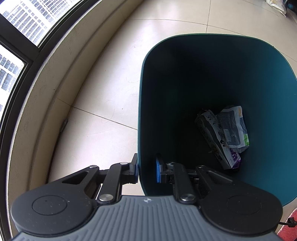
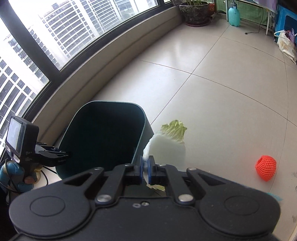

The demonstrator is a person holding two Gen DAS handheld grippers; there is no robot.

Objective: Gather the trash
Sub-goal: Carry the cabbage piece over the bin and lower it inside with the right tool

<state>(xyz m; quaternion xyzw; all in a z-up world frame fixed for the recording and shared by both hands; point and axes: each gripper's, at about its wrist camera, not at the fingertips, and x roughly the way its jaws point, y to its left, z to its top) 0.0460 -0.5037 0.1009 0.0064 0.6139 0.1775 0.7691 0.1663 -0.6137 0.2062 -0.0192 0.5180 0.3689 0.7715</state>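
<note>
1. Left tool (image 1: pixel 147 169) clamped on the near wall of the teal trash bin (image 1: pixel 269 77): one blue pad outside the wall, the other inside, rim between them
2. Left wrist view: bin fills the right half of frame, standing on the tiled floor (image 1: pixel 104 77); two crumpled snack wrappers (image 1: pixel 225 135) lie at its bottom, lower right of the opening, overlapping each other
3. Right tool (image 2: pixel 146 171) pinched together on a cabbage leaf (image 2: pixel 167 146): white stalk end between the pads, green frilly tip pointing up toward frame centre
4. Right wrist view: leaf sits just right of the bin (image 2: pixel 104 137) rim, beside the opening and not over it
5. Orange foam fruit net (image 2: pixel 265 167) lies on the floor at right of frame, well apart from the bin
6. Left tool's body with its camera screen (image 2: pixel 15 138) shows at left edge of the right wrist view, a hand (image 2: pixel 22 183) in a blue glove under it
7. Window (image 2: pixel 55 37) and low ledge curve across upper left in both views; plant pot (image 2: pixel 195 12) at top of frame, far end of the floor
</note>
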